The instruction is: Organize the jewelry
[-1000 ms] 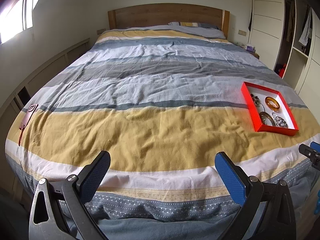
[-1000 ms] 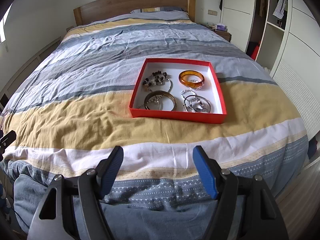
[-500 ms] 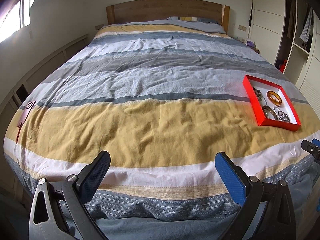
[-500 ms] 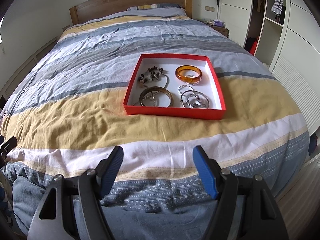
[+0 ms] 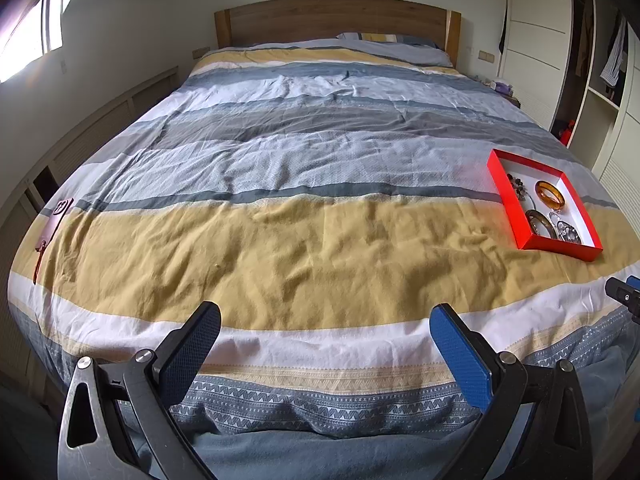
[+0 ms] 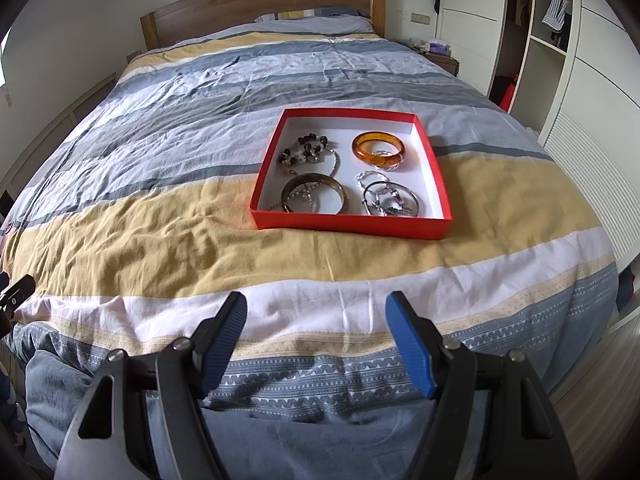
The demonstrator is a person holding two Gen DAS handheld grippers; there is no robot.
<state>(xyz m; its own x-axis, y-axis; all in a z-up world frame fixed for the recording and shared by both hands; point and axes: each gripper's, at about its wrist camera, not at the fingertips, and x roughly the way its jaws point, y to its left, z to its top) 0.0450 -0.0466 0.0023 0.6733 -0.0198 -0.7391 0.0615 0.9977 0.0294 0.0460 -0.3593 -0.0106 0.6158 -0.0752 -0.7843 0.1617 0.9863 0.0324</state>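
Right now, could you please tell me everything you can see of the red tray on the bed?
The red tray is a shallow, square, cardboard-looking box with red walls and a white floor. It lies flat on the striped duvet, at the edge of its yellow band. Inside lie an amber bangle, a dark beaded bracelet, a brown bangle and silver bracelets, partly overlapping. Neither gripper touches it.

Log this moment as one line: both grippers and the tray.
left gripper: open, empty | right gripper: open, empty | red tray: on bed, bracelets inside, untouched
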